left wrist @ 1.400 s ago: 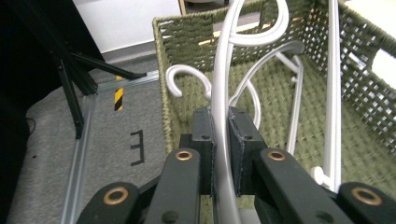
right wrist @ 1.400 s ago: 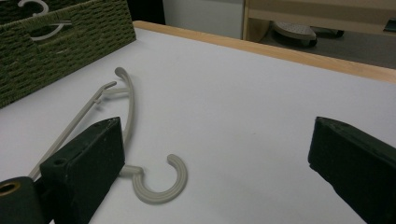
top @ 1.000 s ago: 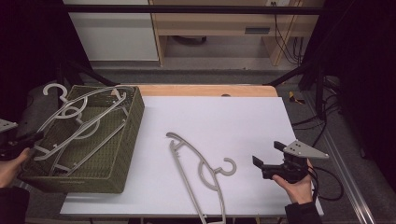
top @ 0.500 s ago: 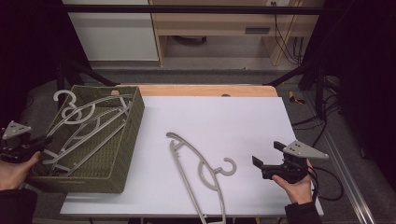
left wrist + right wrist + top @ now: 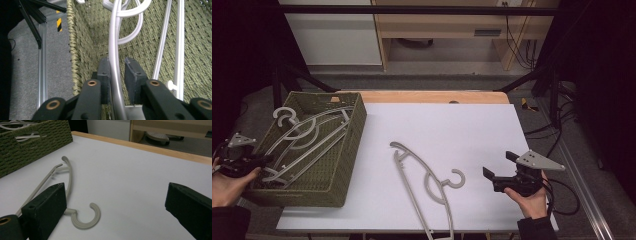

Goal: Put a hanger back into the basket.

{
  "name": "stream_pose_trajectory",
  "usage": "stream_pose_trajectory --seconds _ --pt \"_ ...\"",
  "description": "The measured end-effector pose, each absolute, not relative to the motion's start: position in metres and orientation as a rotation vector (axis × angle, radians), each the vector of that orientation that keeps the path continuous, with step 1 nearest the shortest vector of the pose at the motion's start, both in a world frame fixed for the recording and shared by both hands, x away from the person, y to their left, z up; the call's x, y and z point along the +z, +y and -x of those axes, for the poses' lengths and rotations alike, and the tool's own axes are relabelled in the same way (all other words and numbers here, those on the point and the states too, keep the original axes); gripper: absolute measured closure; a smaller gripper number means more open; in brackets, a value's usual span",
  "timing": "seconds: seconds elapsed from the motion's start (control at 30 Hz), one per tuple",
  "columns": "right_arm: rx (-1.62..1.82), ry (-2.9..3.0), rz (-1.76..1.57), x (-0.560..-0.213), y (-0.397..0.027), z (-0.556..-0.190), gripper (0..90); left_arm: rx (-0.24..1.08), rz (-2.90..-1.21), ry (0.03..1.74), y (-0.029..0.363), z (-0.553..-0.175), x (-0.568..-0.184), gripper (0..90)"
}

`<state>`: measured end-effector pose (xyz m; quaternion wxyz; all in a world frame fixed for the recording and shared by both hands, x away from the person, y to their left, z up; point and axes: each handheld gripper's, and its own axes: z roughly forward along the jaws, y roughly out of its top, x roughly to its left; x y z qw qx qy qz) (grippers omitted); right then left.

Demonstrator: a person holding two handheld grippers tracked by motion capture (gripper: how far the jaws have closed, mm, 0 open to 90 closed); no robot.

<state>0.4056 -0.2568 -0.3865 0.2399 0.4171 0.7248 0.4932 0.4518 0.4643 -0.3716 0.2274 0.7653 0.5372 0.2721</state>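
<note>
At the near left, a hanger is straddled by the left claw inside the basket; the jaws have just been opening, so the bar runs between the pads with a gap showing on one side, released to lie with the other hangers. At the near right, the right claw is held spread wide over the worktop, apparently ready for the next hanger, which lies flat just beyond, hook toward it.
</note>
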Motion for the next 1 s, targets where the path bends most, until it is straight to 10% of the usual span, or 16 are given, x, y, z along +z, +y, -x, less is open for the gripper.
stream_pose_trajectory --seconds 1.0 --pt "1.350 1.981 -1.136 -0.384 -0.257 -0.404 4.2 0.722 -1.805 1.080 0.376 -0.418 -0.328 36.1"
